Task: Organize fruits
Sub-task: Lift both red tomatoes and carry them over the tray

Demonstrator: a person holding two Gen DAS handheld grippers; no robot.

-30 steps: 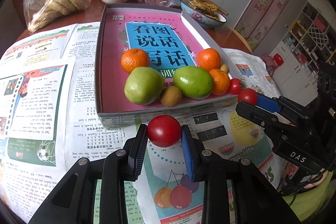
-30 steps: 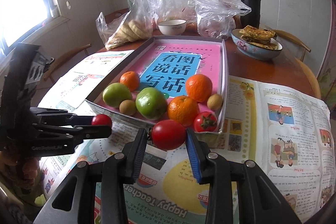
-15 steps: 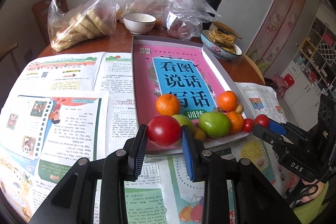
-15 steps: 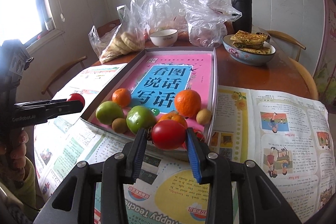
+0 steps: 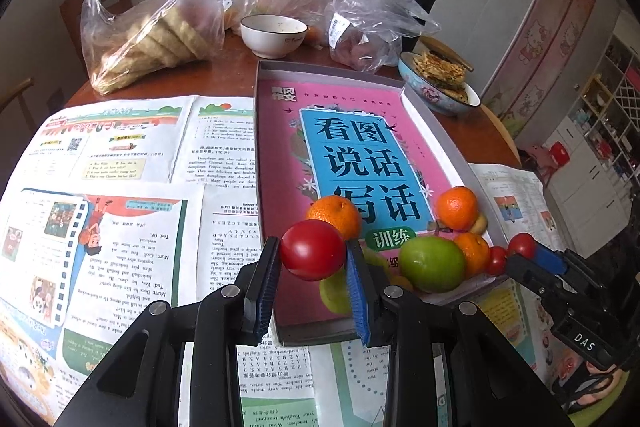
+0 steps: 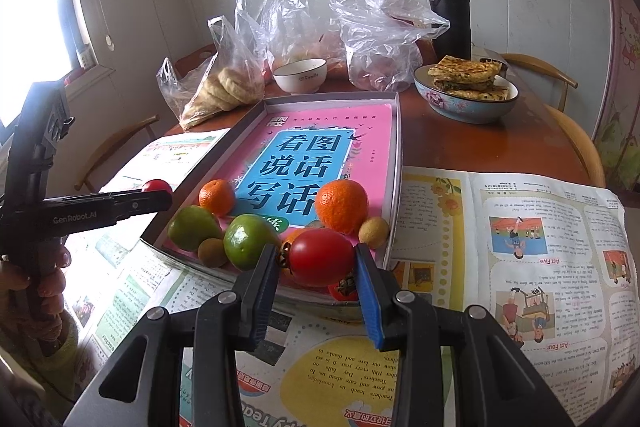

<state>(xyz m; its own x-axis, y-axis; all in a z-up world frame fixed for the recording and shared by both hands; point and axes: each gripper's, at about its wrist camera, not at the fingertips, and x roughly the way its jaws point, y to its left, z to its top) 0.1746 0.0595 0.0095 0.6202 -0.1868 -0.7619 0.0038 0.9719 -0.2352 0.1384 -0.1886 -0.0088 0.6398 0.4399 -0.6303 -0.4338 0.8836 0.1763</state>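
Both tools are each clamping a red tomato, left tool [image 5: 312,259] gripping its tomato [image 5: 313,249] and right tool [image 6: 316,267] gripping its tomato [image 6: 320,263], hovering around 6 o'clock of the fruit tray [image 6: 394,163].

My left gripper [image 5: 313,283] was black plastic with ribbed blue pads [image 5: 357,291] and silver screws, and white "GenRobot.AI" lettering ran along its side. My right gripper [image 6: 316,289] matched it, marked "DAS"; beside it I wore a yellow-green sleeve [image 5: 600,403].
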